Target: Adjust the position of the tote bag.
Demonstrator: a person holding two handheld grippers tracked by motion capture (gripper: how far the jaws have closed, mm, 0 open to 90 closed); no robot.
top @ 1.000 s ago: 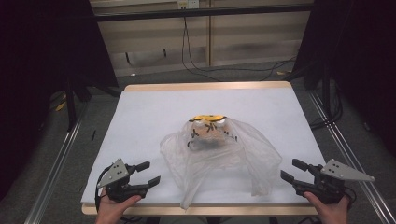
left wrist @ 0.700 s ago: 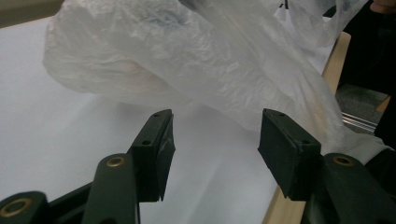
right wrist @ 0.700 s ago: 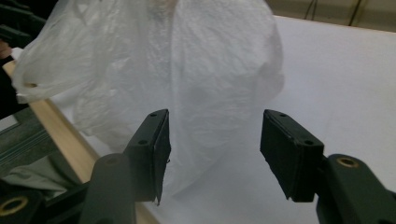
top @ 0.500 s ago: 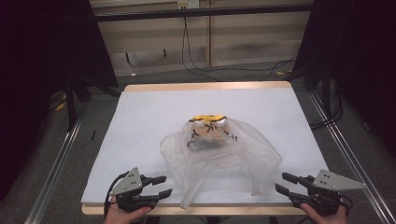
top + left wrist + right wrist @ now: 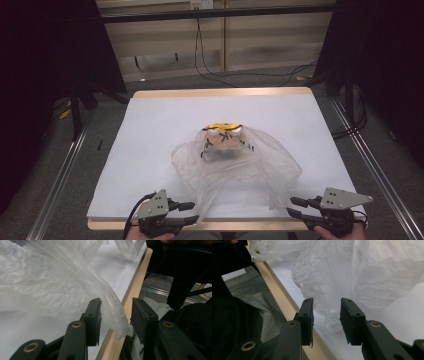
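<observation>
At the near left edge of the table [image 5: 150,125], the left gripper [image 5: 192,212] has slid rightward along the wooden edge since a second ago, when it sat well out by the left corner. Now its tips stand just beside the left handle strip of the plastic bag [image 5: 240,165]. Its jaws have just been closing, yet they stay apart: in the left gripper view a fold of the thin film [image 5: 112,312] hangs between the pads, brushing the left one, with a clear gap to the right one, so nothing is pinched yet.

The bag itself lies where it did before, crumpled near the middle of the white table top, slightly toward the near edge, with a yellow and black thing [image 5: 222,132] inside at its far side. Its two handle ends trail down to the near edge.

On the right, the right gripper [image 5: 292,207] has come in a little toward the bag's right handle strip. Its jaws have also just been closing and remain apart; in the right gripper view the handle's crinkled end [image 5: 332,320] sits between the pads, not squeezed.
</observation>
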